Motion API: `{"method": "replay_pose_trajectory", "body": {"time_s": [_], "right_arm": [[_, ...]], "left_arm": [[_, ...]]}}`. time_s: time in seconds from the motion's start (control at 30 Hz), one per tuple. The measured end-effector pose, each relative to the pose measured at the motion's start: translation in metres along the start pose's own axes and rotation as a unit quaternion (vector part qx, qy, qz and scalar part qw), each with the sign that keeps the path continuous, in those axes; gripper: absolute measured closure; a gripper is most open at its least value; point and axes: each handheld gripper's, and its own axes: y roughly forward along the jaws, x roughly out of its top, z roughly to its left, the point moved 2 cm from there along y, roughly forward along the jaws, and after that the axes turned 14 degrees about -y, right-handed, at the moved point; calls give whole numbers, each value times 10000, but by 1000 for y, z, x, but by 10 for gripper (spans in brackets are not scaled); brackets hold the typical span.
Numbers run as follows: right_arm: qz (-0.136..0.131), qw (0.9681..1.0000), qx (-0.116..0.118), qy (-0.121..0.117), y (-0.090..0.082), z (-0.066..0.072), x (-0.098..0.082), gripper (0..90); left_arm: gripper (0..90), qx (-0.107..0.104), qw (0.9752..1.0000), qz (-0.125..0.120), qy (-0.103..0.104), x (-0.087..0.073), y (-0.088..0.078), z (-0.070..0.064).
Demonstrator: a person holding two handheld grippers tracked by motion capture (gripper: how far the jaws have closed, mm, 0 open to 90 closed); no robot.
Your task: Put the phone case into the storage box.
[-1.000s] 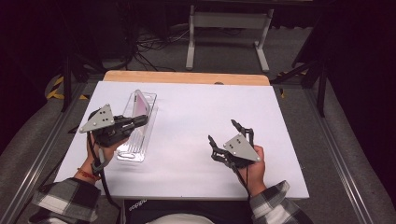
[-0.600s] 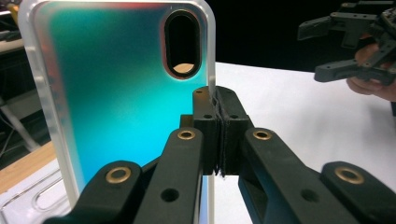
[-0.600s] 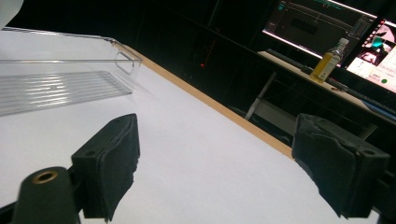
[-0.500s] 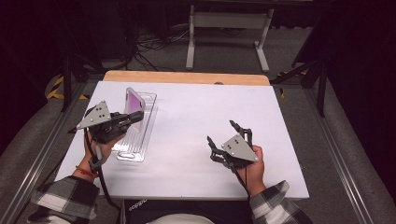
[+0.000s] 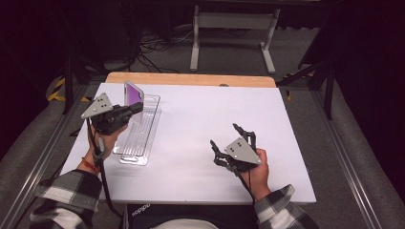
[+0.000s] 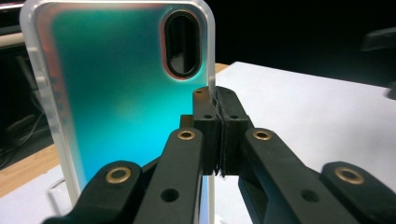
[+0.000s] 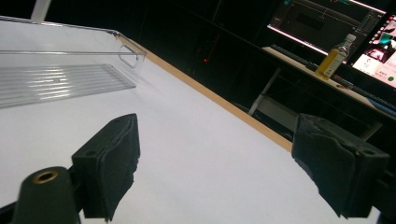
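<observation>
The right gripper [image 7: 215, 172] holds its 2 black jaws wide apart, with bare white table [image 7: 196, 154] between them and nothing in the gap. Beyond the left jaw, a clear plastic tray [image 7: 60, 70] with a ribbed floor lies flat on the table. Past the table's wooden edge, a yellow bottle [image 7: 335, 58] stands on a desk beside lit screens [image 7: 327, 18].
</observation>
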Motion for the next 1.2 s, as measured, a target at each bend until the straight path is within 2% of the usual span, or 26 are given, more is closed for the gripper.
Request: {"method": "replay_pose_trajectory", "body": {"time_s": [0.17,0.23,0.37,0.6,0.77,0.83,0.97,1.2], "right_arm": [[21,10000,-5,1,2,1,-1,164],[41,10000,5,2,3,1,-1,165],[73,10000,3,5,3,1,-2,165],[89,10000,17,-5,4,1,-3,169],[99,9999,42,9,5,1,-3,170],[118,9999,57,29,5,1,-4,170],[116,9999,56,20,5,1,-4,172],[113,9999,87,51,5,1,-5,175]], "left_arm": [[884,284,9994,178,-130,1,13,18],[884,323,9990,151,-265,3,18,25],[883,363,9984,265,-334,6,26,33],[883,523,9970,384,-412,6,42,39],[883,726,9955,439,-411,10,49,40],[882,849,9943,465,-457,13,54,42],[882,968,9922,501,-598,17,62,45],[881,1015,9913,619,-572,20,79,44]]}}
